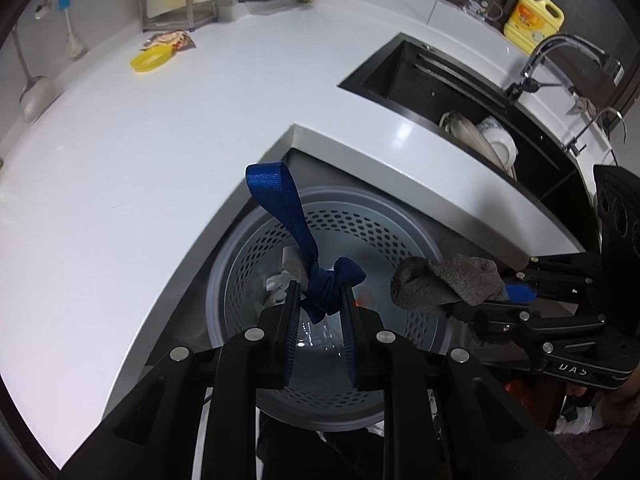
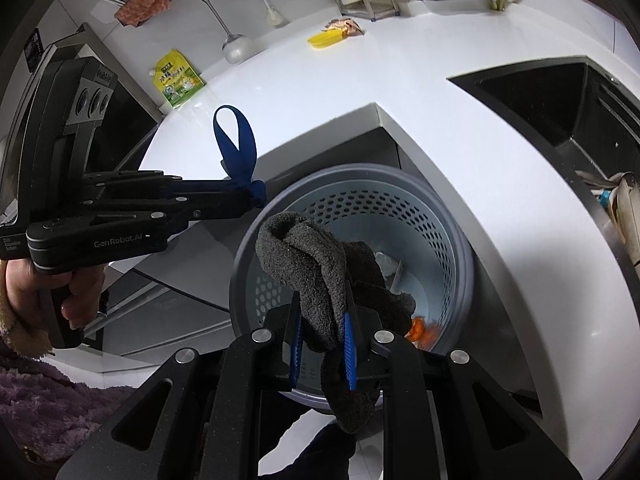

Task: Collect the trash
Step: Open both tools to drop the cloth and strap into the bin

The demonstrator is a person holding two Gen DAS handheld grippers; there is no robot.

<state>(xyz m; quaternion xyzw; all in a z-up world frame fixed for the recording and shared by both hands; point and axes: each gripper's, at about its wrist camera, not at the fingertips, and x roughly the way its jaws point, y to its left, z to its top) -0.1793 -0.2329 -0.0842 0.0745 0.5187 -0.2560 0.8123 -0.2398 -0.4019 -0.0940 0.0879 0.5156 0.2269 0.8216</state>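
strap (image 1: 280, 216): knotted blue webbing, clamped in left gripper (image 1: 320, 300), hanging over bin (image 1: 400, 216).
sock (image 2: 320, 276): grey, pinched in right gripper (image 2: 322, 340), also above the bin mouth.
bin: on floor by counter (image 1: 160, 160); holds paper, probably orange scraps.
drop: centre both over opening, then release.
left: wrappers (image 1: 160, 50) on counter.

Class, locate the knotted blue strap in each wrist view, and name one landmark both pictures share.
Left wrist view: blue strap at centre, pinched in the near tool, loop rising up-left.
Right wrist view: blue strap left of centre, at the other tool's tip.
Shared landmark: the perforated trash bin below.
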